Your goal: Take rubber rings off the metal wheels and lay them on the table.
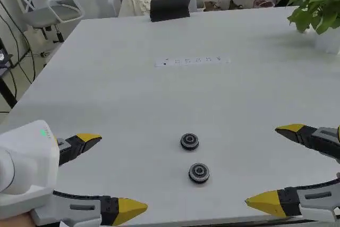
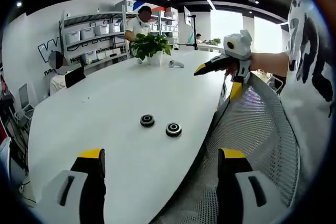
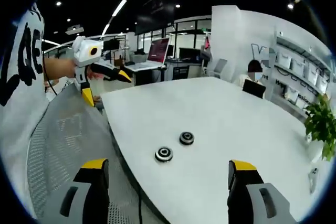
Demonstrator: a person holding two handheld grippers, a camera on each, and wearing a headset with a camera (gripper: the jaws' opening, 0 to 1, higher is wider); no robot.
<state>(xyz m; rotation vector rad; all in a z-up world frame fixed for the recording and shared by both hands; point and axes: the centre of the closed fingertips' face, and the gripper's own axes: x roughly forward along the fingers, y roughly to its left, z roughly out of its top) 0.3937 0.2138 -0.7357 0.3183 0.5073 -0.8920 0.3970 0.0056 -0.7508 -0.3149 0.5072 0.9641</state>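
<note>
L gripper (image 1: 110, 174) & R gripper (image 1: 273, 165), yellow-tipped, both hanging released, jaws wide | small round dark metal wheels, near wheel (image 1: 198, 173) & far wheel (image 1: 189, 141), sitting just apart on white counter (image 1: 159, 89) btwn grippers, black rubber rings (image 1: 192, 173) apparently on | step: approaching, nothing grasped | next: prob. needing one gripper pinning near wheel, other peeling ring

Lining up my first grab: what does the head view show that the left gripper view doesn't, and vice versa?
Head view: a white power strip on the pale table, and the left gripper from above, jaws open, green light on its white body. Left gripper view: wall shelving with storage bins, a person standing by it, and grey mesh beside the table's edge. Both: one black-ringed metal wheel and its twin, apart from either gripper, the open right gripper, the leafy potted plant.
</note>
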